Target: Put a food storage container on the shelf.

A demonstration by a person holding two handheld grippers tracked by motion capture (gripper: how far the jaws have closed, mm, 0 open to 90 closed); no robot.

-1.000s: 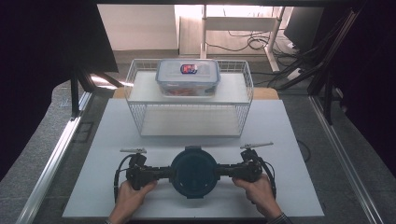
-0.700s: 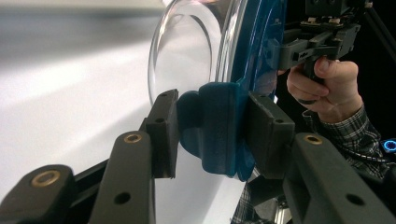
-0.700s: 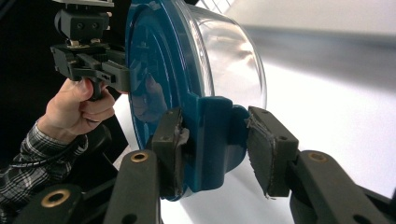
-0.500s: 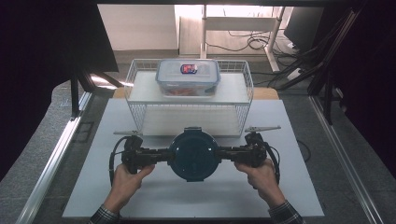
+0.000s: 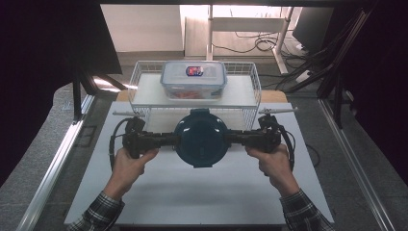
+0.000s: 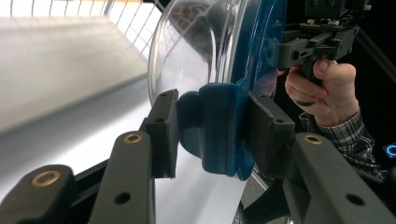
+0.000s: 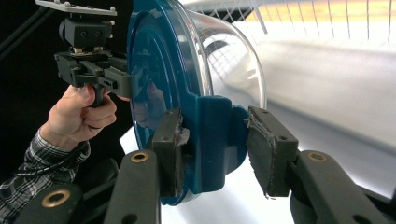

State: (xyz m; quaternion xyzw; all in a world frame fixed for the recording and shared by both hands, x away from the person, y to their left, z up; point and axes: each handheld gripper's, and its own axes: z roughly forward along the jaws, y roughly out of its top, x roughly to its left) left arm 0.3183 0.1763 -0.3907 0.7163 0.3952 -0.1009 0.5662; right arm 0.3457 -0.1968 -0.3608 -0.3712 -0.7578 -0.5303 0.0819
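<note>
A round container with a dark blue lid and a clear bowl hangs above the white table, held level between both grippers. My left gripper is shut on the blue side latch at the container's left. My right gripper is shut on the matching latch at its right. In the left gripper view the pads clamp the latch, and the clear bowl bulges away to the left. In the right gripper view the worn pads squeeze the other latch beside the lid.
A white wire basket stands at the back of the table, just beyond the container. On its white shelf sits a clear lidded box with red contents. Dark frame rails run along both sides of the table.
Both hands have risen together with the container clamped between the grippers. In the high view it has moved up the picture, closer to the wire basket.
</note>
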